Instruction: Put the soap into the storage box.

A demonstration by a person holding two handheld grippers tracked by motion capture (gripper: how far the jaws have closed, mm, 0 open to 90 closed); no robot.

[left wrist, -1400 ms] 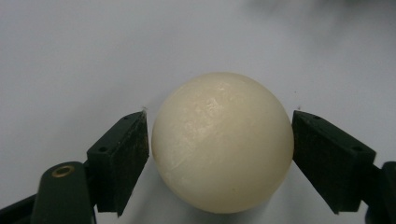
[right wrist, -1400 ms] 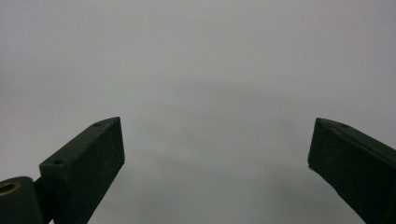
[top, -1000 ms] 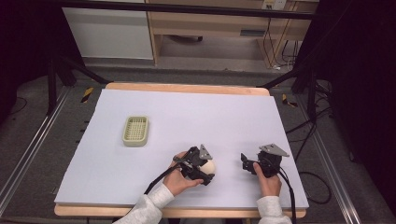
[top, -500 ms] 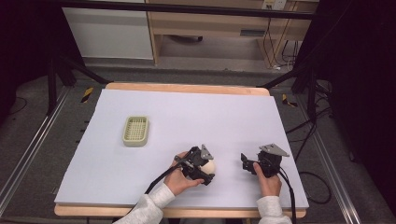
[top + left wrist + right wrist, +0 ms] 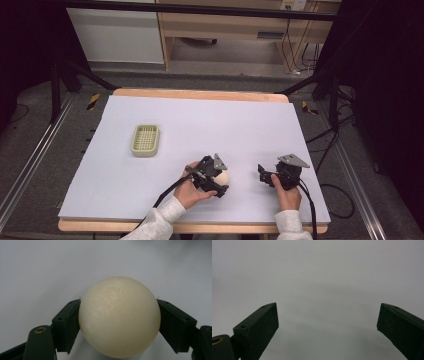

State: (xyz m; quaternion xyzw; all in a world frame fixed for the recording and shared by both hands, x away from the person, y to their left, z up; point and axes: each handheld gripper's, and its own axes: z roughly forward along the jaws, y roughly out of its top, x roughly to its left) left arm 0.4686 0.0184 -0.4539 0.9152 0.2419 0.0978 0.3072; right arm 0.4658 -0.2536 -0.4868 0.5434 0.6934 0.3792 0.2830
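A cream-white ball (image 5: 119, 317) rests on the white table sheet (image 5: 200, 125) near the front edge, where the high view shows it as a pale ball (image 5: 223, 177). My left gripper (image 5: 118, 312) has both black pads pressed against the ball's sides, so it is shut on it; from above, that left gripper (image 5: 219, 181) lies low over the sheet in a hand. To its right, my right gripper (image 5: 261, 172) is held just above the sheet. Its jaws stand wide apart, and the right gripper (image 5: 328, 317) has only bare sheet between them.
A pale green slotted basket (image 5: 145, 140) sits on the left part of the sheet, well away from both hands. Cables trail from each gripper toward the front edge. Dark stands and a wooden shelf unit lie beyond the table's far side.
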